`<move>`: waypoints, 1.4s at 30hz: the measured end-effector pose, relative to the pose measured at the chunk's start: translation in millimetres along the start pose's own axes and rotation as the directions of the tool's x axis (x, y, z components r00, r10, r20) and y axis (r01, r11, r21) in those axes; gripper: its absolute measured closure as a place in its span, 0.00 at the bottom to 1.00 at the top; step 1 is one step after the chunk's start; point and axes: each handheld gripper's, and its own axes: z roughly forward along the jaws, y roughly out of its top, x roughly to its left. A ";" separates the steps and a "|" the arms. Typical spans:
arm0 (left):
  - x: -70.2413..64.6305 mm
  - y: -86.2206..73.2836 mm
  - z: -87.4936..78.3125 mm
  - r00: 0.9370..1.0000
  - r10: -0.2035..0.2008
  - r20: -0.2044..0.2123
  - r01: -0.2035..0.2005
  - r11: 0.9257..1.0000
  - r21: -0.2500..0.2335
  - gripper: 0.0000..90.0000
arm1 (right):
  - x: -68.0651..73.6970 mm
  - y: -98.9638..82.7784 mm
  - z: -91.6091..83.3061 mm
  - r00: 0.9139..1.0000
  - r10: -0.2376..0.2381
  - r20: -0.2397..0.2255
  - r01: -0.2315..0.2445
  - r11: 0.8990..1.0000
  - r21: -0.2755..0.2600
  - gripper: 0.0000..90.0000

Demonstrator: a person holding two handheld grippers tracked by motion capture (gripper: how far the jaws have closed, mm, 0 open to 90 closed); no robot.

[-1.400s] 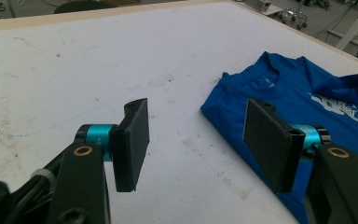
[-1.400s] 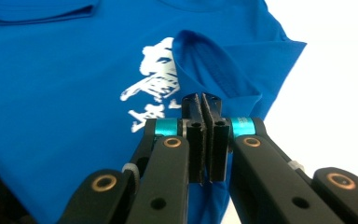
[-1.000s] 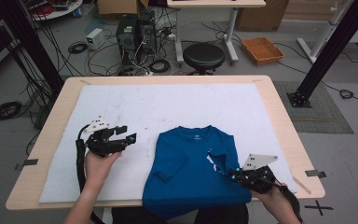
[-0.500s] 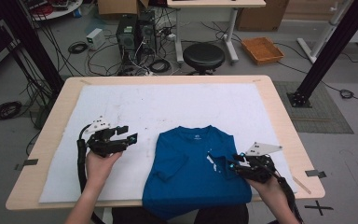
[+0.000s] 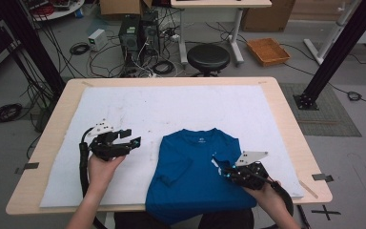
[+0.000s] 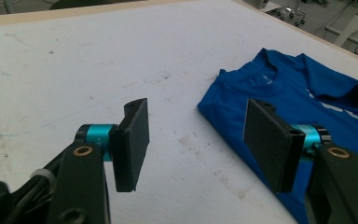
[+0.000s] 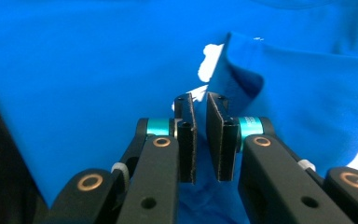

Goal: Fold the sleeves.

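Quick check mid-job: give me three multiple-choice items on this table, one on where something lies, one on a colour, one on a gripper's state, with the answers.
1. Where does the T-shirt lie on the table?
A. near edge, right of centre
B. far left corner
C. on the stool

2. What colour is the T-shirt?
A. red
B. blue
C. white

3. How does the left gripper stand?
A. shut on the shirt
B. shut on a cable
C. open, over bare white mat

Answers: 1 A, it overhangs the near edge; 2 B, blue in all views; 3 C, the left gripper view shows wide-apart jaws with nothing between.

place: lab | cues: computer towers [image 5: 136, 36], floor cables [image 5: 76, 50] (tangled), black frame struts [image 5: 336, 45]
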 end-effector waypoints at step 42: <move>-0.2 -0.4 -0.1 1.000 0.005 0.000 -0.005 1.000 0.004 0.45 | 3.5 -12.2 -16.7 0.998 0.048 0.039 -0.047 0.999 -0.015 1.00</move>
